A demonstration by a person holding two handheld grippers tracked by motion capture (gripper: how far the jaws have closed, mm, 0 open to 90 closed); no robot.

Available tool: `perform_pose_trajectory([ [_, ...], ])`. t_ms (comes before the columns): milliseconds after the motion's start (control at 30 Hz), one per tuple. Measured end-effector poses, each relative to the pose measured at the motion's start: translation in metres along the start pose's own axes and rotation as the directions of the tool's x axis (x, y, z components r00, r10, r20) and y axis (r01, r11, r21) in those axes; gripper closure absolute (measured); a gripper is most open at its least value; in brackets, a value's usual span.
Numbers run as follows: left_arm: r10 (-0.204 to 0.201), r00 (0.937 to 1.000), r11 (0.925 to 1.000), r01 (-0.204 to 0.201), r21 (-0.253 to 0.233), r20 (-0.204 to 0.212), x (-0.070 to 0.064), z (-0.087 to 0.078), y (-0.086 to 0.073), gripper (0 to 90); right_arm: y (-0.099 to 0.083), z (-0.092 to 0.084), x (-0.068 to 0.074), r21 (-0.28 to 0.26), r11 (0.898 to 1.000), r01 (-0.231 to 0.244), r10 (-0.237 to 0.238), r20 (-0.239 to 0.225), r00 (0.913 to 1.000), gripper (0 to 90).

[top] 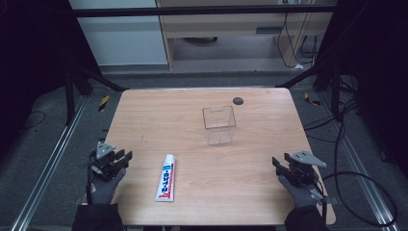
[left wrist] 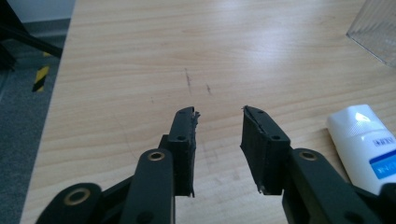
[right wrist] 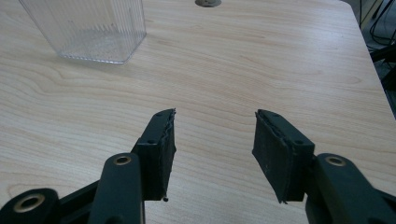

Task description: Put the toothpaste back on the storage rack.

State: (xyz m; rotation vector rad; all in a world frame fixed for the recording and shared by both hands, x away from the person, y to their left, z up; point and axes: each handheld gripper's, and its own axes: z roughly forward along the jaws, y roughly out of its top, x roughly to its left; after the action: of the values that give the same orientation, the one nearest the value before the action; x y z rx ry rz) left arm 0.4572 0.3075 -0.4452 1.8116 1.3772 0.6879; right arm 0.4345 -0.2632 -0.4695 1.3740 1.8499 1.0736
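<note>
Left jaws: I see them spread with bare wood between them, nothing held; the left gripper (left wrist: 218,116) hovers low over the near-left edge of the table (top: 144,110).
Right jaws: also apart and empty, a clear gap down to the wood; the right gripper (right wrist: 214,119) sits at the near-right edge, well apart from the toothpaste tube (top: 166,178).
Toothpaste tube: my landmark. It lies flat, lengthwise away from me, just to the right of the left gripper; its white end shows at the right edge of the left gripper view.
Clear container (top: 219,125): upright, beyond the tube and a little to its right, well apart from it.
Dark disc (top: 238,100): beyond the container, near the far edge.
Step in hand, as I judge it: reach for the tube with the left gripper.
Doing it well: I'd turn the jaws across the tube's width, come down over its middle, and close gently so the soft body doesn't buckle.
</note>
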Motion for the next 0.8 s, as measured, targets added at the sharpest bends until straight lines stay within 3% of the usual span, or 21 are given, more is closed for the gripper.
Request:
perform_pose_trajectory([
  [167, 0.012, 0.9993, 0.9992, -0.013, 0.037, 0.036, -0.01, -0.001, -0.003, 75.4, -0.001, -0.003, 0.001, 0.007, 1.0, -0.004, 0.004, -0.015, 0.9999, 48.2],
  [433, 0.06, 0.9947, 0.9932, -0.068, 0.095, 0.084, -0.025, -0.005, -0.009, 88.5, 0.0, -0.007, 0.014, 0.019, 0.999, 0.045, -0.045, -0.04, 0.9982, 48.0],
  [600, 0.071, 0.9917, 0.9891, -0.084, 0.121, 0.107, -0.028, -0.001, -0.011, 89.3, 0.0, -0.006, 0.018, 0.025, 0.998, 0.053, -0.051, -0.051, 0.9974, 47.0],
  [800, 0.094, 0.9835, 0.9791, -0.12, 0.165, 0.154, -0.034, 0.001, -0.017, 89.5, -0.002, -0.004, 0.02, 0.038, 0.998, 0.05, -0.048, -0.056, 0.9973, 43.7],
])
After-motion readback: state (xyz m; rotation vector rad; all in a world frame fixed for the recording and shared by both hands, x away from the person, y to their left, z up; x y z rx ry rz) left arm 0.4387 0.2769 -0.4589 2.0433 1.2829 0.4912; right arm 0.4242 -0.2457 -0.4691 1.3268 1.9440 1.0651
